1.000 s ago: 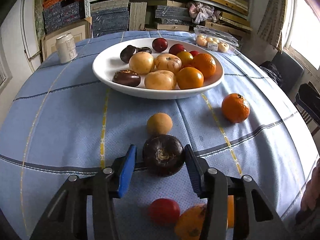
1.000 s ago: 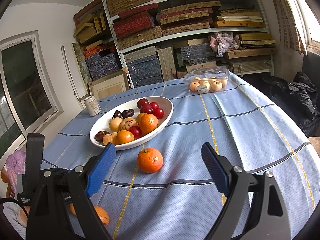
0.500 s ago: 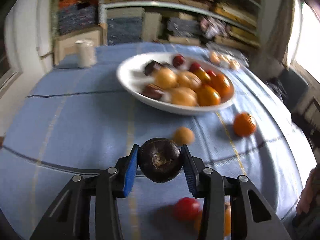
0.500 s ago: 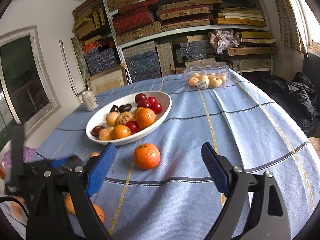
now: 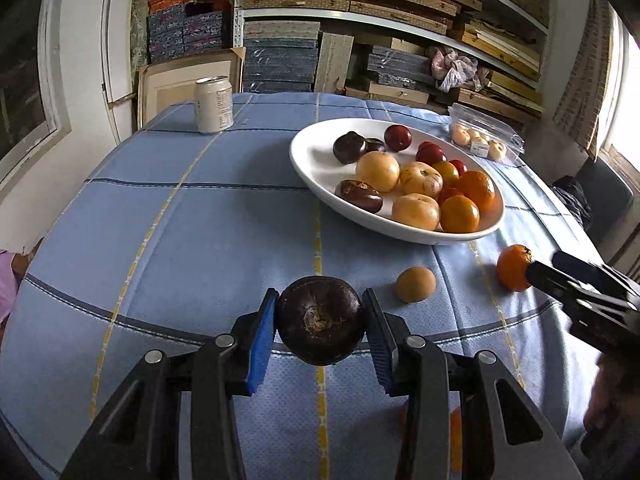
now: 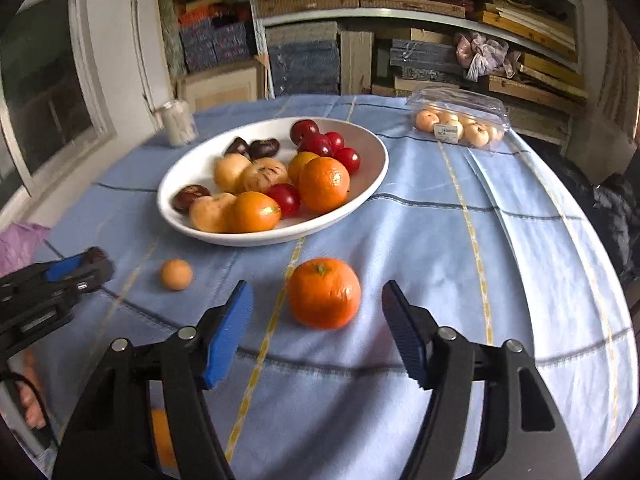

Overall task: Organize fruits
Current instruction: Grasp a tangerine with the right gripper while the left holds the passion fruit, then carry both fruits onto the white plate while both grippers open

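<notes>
**Above the table: dark fruit held, orange not yet**

Between the blue pads of my left gripper (image 5: 320, 330) I see the dark fruit (image 5: 320, 320), pinched on both sides and lifted above the blue cloth (image 5: 200, 240). Ahead and to the right stands the white bowl (image 5: 316, 168), already full of fruits. Near its front rim a small tan fruit (image 5: 416, 285) lies on the cloth.

My right gripper (image 6: 318, 336) is spread wide and holds nothing. An orange (image 6: 324, 293) sits on the cloth just in front of the gap between the fingers (I cannot tell if any pad touches it). A can (image 5: 213, 104) and a clear fruit box (image 6: 460, 122) stand beyond the bowl.
</notes>
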Action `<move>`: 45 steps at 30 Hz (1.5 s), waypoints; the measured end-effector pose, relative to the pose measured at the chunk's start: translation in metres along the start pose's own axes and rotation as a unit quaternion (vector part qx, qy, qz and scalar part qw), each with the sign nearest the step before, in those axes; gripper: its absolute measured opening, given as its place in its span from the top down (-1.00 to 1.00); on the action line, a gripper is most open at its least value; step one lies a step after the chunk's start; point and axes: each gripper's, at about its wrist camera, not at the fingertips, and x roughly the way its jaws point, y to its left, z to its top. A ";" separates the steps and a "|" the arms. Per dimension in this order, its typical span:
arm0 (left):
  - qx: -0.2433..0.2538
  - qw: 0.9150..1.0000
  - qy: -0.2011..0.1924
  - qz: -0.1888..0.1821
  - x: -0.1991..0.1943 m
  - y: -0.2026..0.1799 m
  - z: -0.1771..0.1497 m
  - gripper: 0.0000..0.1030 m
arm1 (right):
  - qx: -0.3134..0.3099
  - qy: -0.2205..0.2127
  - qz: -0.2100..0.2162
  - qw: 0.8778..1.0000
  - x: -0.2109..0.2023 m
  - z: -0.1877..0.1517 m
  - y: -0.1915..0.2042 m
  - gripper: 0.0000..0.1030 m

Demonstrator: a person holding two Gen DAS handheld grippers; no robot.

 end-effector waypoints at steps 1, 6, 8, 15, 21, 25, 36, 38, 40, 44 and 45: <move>0.000 1.000 0.000 -0.001 0.000 -0.001 -0.001 0.17 | 0.002 0.009 -0.002 1.000 0.007 0.001 0.000 -0.28; 0.004 1.000 0.009 -0.008 0.004 -0.006 -0.001 0.17 | 0.027 0.024 0.006 0.999 0.022 0.000 -0.011 -0.28; 0.011 1.000 0.012 -0.007 0.005 -0.009 -0.003 0.17 | 0.027 0.022 0.007 0.999 0.023 0.001 -0.013 -0.28; 0.013 1.000 0.019 -0.009 0.008 -0.012 -0.005 0.17 | 0.026 0.044 0.022 0.998 0.031 0.002 -0.013 0.11; 0.011 1.000 0.021 -0.012 0.010 -0.011 -0.005 0.17 | 0.030 0.045 0.029 0.998 0.033 -0.001 -0.013 0.14; 0.015 1.000 0.022 -0.007 0.011 -0.012 -0.006 0.17 | 0.044 0.027 0.035 0.998 0.023 -0.002 -0.019 0.14; 0.015 0.999 -0.026 0.017 -0.013 -0.018 0.042 0.17 | 0.091 -0.091 0.046 0.991 -0.052 0.018 -0.040 0.14; 0.015 0.999 -0.035 0.014 -0.015 -0.023 0.064 0.17 | 0.082 -0.103 0.044 0.990 -0.059 0.032 -0.039 0.14; 0.010 0.999 -0.036 0.011 -0.010 -0.025 0.078 0.18 | 0.075 -0.112 0.043 0.990 -0.061 0.044 -0.035 0.14; 0.013 0.999 -0.030 0.018 0.013 -0.029 0.094 0.18 | 0.058 -0.120 0.047 0.990 -0.052 0.067 -0.022 0.14; 0.011 0.999 -0.026 0.017 0.020 -0.030 0.096 0.18 | 0.056 -0.119 0.049 0.990 -0.048 0.071 -0.019 0.14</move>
